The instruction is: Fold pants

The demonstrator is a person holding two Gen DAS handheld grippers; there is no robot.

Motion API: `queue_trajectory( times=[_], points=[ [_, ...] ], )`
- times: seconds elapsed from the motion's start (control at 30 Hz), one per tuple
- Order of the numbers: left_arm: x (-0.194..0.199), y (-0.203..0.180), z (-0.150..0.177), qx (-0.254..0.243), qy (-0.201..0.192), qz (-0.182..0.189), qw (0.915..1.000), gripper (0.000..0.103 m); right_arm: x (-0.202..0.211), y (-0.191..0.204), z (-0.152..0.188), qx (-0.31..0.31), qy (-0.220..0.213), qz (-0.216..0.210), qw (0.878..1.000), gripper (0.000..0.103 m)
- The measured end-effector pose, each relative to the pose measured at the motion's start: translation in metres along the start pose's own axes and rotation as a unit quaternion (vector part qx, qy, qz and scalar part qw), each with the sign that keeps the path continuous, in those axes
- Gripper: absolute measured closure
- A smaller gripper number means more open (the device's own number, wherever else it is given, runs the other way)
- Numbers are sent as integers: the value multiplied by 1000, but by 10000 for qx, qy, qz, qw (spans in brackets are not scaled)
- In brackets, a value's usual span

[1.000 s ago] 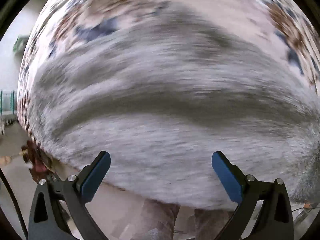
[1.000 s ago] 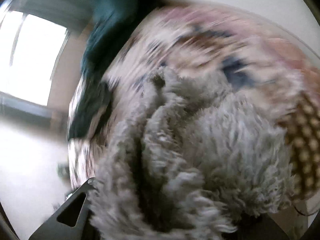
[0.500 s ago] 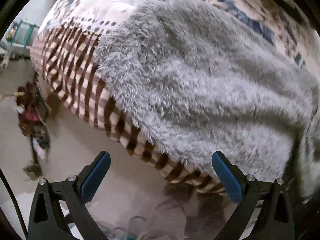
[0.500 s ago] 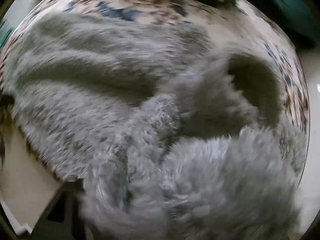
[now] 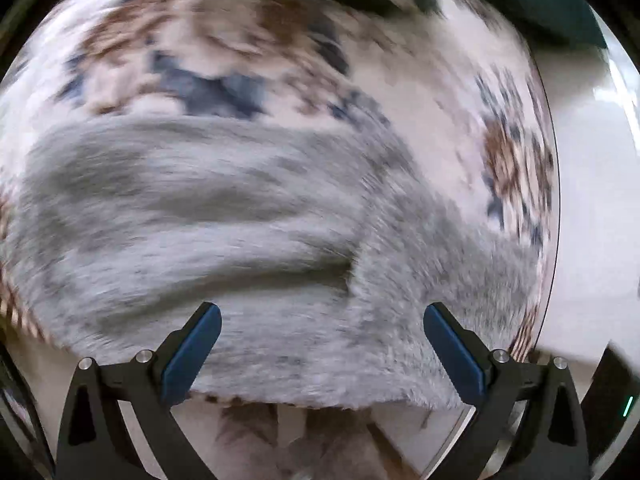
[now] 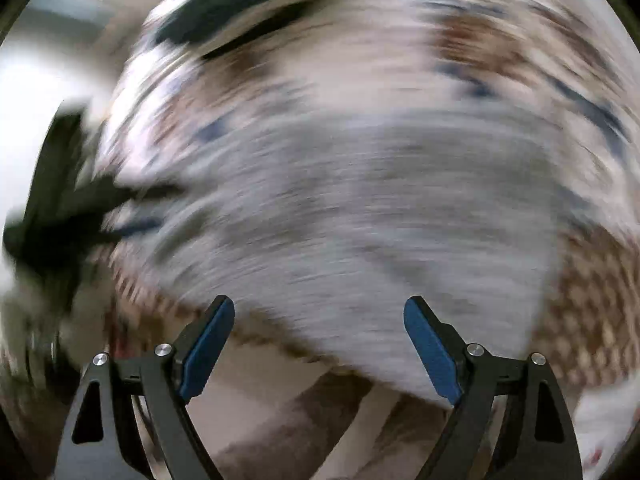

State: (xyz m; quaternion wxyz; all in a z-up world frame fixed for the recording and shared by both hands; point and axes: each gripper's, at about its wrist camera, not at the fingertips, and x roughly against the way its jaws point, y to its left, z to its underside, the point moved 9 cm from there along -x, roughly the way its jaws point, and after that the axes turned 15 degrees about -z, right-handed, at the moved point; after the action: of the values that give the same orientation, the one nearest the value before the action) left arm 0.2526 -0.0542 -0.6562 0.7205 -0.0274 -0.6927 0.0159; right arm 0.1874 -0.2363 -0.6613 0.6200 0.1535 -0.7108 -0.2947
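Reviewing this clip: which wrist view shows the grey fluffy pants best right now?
The left wrist view: the grey fluffy pants fill it with a fold line visible and only mild blur. The right wrist view shows the same pants heavily smeared, outline only.

You find no readable text, label, brand or number in either wrist view; motion blur may be hiding small print on the fabrics.
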Motion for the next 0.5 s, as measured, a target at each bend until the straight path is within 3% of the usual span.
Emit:
queue_trajectory(
  times=[0.1,0.13,0.17,0.23,0.33,0.43,0.5],
  points=[
    [-36,-30,5,-419,224,-219,9986,0,21,-73,-11,-1284,-438,15,9907,14],
    [-52,-36,8,-500,345,-258,9978,12,24,-89,-16,-1571,-520,-82,9862,14],
    [-66,-41,10,-524,406,-210,9976,44,23,-102,-18,-1769,-545,-126,9826,14],
    [-78,-47,17,-471,489,45,9977,85,15,-123,-19,-2050,-543,-308,9768,14],
    [-72,-44,22,-483,144,-29,9987,91,-11,-150,-23,-2356,-337,-524,9698,18],
    [-59,-36,35,-383,1,-62,9992,93,-15,-158,-33,-2242,-413,-366,9730,66],
    [-53,-31,46,-224,25,-37,9997,94,-12,-153,-43,-2101,-523,-352,9757,72]
  ],
)
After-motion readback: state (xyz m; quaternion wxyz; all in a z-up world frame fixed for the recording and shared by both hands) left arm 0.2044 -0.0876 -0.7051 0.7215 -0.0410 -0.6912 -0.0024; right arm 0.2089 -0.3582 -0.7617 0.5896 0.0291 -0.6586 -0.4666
